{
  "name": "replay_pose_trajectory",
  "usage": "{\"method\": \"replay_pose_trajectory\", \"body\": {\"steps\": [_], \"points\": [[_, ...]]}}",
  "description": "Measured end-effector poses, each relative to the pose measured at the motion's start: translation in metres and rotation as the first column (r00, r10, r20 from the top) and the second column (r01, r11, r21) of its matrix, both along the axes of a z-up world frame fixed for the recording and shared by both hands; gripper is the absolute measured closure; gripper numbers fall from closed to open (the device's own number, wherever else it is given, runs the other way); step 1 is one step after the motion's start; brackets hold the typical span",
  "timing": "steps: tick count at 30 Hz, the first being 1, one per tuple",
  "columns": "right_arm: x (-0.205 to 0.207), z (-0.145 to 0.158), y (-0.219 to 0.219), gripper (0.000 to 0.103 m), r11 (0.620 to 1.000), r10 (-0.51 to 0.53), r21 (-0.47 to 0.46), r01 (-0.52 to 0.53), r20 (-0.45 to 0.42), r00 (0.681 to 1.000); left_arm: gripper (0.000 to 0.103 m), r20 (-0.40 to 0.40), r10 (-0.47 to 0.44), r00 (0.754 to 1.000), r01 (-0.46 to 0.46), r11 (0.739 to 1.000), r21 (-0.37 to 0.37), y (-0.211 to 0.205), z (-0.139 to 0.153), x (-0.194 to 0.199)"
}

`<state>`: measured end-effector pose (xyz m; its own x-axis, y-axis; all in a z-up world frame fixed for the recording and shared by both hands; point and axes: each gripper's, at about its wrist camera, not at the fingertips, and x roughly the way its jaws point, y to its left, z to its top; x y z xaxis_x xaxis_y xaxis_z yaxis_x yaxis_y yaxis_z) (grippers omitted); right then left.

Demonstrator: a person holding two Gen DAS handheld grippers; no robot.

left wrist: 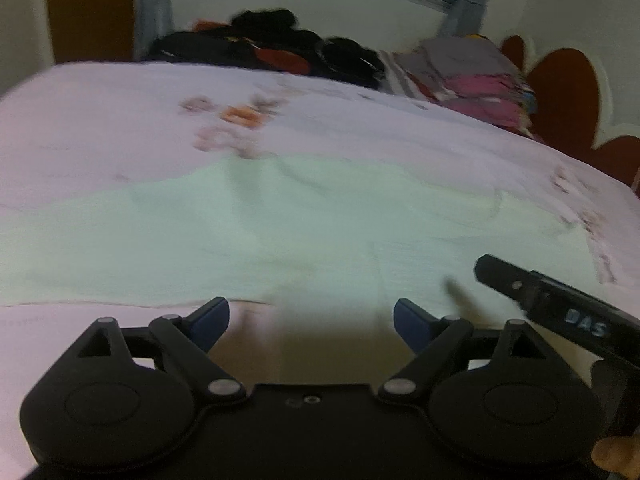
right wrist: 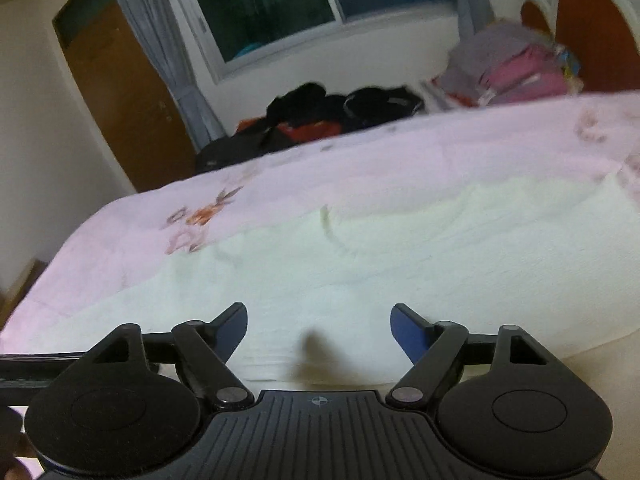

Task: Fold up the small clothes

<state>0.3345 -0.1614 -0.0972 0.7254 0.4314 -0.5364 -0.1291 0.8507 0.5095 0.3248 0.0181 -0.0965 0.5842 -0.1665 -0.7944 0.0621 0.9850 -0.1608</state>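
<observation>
A pale green garment (left wrist: 256, 232) lies spread flat on the pink bedsheet (left wrist: 100, 120). It also shows in the right wrist view (right wrist: 400, 256), where it looks pale and wide. My left gripper (left wrist: 311, 320) is open and empty, just short of the garment's near edge. My right gripper (right wrist: 319, 326) is open and empty, over the garment's near edge. The right gripper's black finger (left wrist: 520, 284) shows at the right in the left wrist view, above the garment's near right part.
A heap of black and red clothes (left wrist: 280, 44) lies at the bed's far side. A stack of folded pink and grey clothes (left wrist: 476, 76) sits by the brown headboard (left wrist: 564, 96). A window (right wrist: 280, 4) and a wooden door (right wrist: 120, 92) stand behind.
</observation>
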Motion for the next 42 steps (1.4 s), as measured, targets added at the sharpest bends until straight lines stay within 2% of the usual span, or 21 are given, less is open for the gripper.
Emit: {"method": "replay_pose_trajectory", "body": {"steps": [4,9,11,13,14,15,16,18,24,29,31,33,35,36,42], "points": [[-0.012,-0.006,-0.038,0.025,0.992,-0.077,-0.103,0.077,-0.002,0.997,0.029,-0.043,-0.049,0.998,0.047,0.997,-0.061,-0.026,-0.016,0.013],[-0.034,-0.027,-0.086,0.025,0.969,-0.167,-0.193,0.156,-0.045,0.985,0.042,-0.068,-0.05,0.996,0.047,0.998,-0.051,-0.047,-0.041,0.033],[-0.041,-0.034,-0.102,0.025,0.96,-0.202,-0.212,0.186,-0.056,0.978,0.056,-0.036,-0.04,0.999,0.038,0.998,-0.055,-0.051,-0.043,0.035],[-0.05,-0.04,-0.115,0.025,0.952,-0.223,-0.229,0.203,-0.065,0.973,0.079,-0.025,-0.032,0.999,0.03,0.997,-0.065,-0.054,-0.045,0.036],[-0.052,-0.043,-0.12,0.025,0.95,-0.231,-0.233,0.209,-0.072,0.97,0.085,-0.02,-0.027,0.999,0.025,0.997,-0.073,-0.054,-0.046,0.037],[-0.053,-0.046,-0.124,0.027,0.948,-0.239,-0.235,0.214,-0.08,0.968,0.091,-0.017,-0.026,1.0,0.024,0.996,-0.08,-0.055,-0.046,0.038],[-0.055,-0.048,-0.129,0.038,0.947,-0.243,-0.237,0.217,-0.089,0.966,0.093,-0.009,-0.023,1.0,0.022,0.996,-0.089,-0.055,-0.044,0.038],[-0.056,-0.051,-0.134,0.047,0.946,-0.254,-0.235,0.224,-0.105,0.961,0.095,0.011,-0.025,1.0,0.027,0.995,-0.099,-0.055,-0.038,0.038],[-0.045,-0.062,-0.137,0.047,0.944,-0.262,-0.242,0.225,-0.135,0.956,0.096,0.109,-0.011,0.994,0.032,0.981,-0.193,-0.041,0.007,0.04],[-0.028,-0.064,-0.138,0.047,0.94,-0.281,-0.233,0.248,-0.123,0.952,0.096,0.185,0.014,0.983,0.023,0.981,-0.195,-0.017,0.038,0.037],[-0.02,-0.065,-0.139,0.068,0.944,-0.282,-0.214,0.252,-0.127,0.951,0.096,0.178,0.025,0.984,0.005,0.986,-0.165,-0.007,0.034,0.038],[-0.014,-0.063,-0.138,0.07,0.947,-0.281,-0.197,0.253,-0.128,0.951,0.096,0.149,0.045,0.988,-0.021,0.988,-0.153,0.003,0.021,0.039],[-0.01,-0.062,-0.135,0.077,0.952,-0.266,-0.192,0.24,-0.124,0.956,0.096,0.127,0.064,0.99,-0.047,0.99,-0.134,0.009,0.009,0.038],[-0.009,-0.062,-0.134,0.087,0.953,-0.262,-0.192,0.236,-0.124,0.957,0.096,0.113,0.074,0.991,-0.059,0.99,-0.125,0.012,0.002,0.038],[-0.016,-0.068,-0.142,0.09,0.944,-0.292,-0.201,0.26,-0.149,0.945,0.096,0.025,0.078,0.997,-0.076,0.993,-0.088,0.017,-0.034,0.042]]}}
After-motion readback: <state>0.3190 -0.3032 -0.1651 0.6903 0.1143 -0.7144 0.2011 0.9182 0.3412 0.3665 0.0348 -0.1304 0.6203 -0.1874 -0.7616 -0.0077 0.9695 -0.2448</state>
